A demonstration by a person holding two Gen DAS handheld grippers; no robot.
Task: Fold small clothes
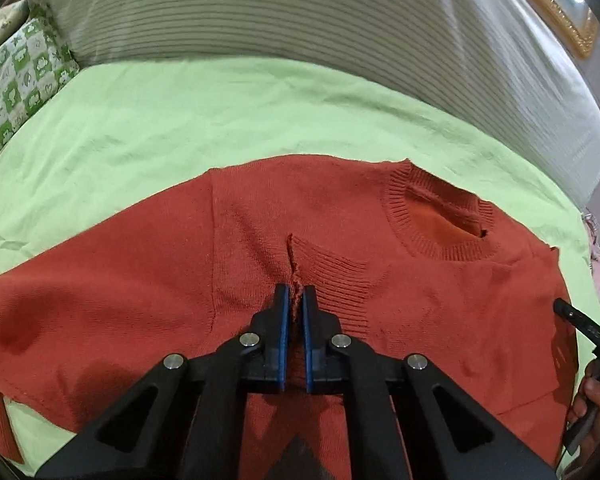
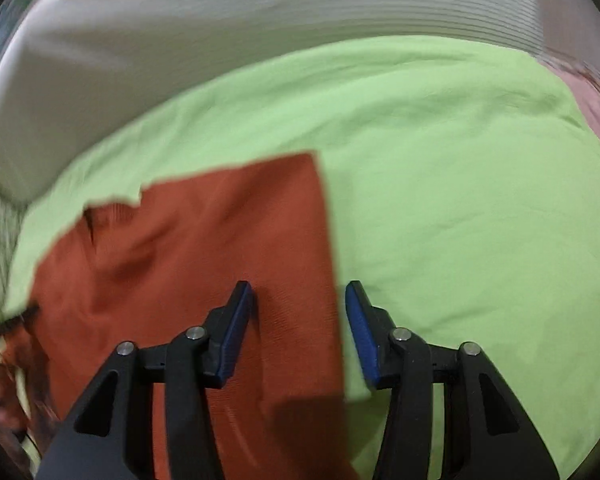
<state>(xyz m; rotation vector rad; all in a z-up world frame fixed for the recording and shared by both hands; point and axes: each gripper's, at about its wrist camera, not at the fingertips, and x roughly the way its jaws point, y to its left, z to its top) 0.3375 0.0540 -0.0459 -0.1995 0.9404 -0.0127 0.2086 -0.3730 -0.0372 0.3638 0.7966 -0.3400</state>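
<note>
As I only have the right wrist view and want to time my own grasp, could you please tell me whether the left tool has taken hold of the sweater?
Observer: Yes. The left tool is shut on a pinch of the orange sweater, at a ribbed cuff lying on the chest.
Operator: Thank you. Where is the collar?
Observer: The collar lies beyond that pinch and to its right in the left wrist view, flat on the green sheet.
Operator: Is the other sleeve folded in?
Observer: No. That sleeve is spread out towards the left of the picture.
</note>
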